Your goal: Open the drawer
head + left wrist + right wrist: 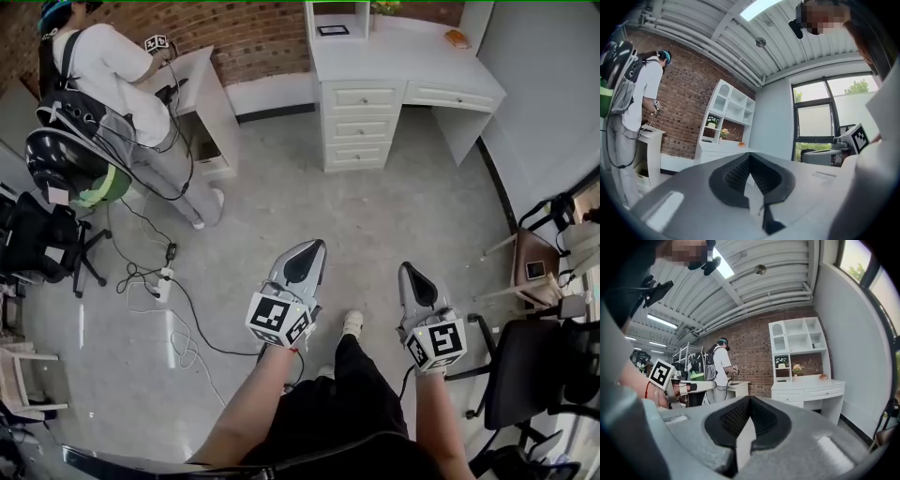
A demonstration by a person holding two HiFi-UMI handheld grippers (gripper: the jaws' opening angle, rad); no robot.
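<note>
A white desk (pixel 403 56) stands against the far brick wall, with a stack of three drawers (pixel 361 127) on its left side and one wide drawer (pixel 450 94) on its right; all are closed. The same desk (pixel 806 390) shows far ahead in the right gripper view, and the desk (pixel 717 150) appears small in the left gripper view. My left gripper (pixel 309 253) and right gripper (pixel 411 277) hover side by side over the floor, well short of the desk. The left gripper (pixel 750 157) is shut on nothing, and so is the right gripper (pixel 750 399).
A person with a backpack (pixel 103 75) works at a smaller white desk (pixel 206 103) at the far left. Cables and a power strip (pixel 164 281) lie on the floor to my left. Office chairs (pixel 47 244) stand left, a black chair (pixel 534 375) and a small brown table (pixel 534 267) right.
</note>
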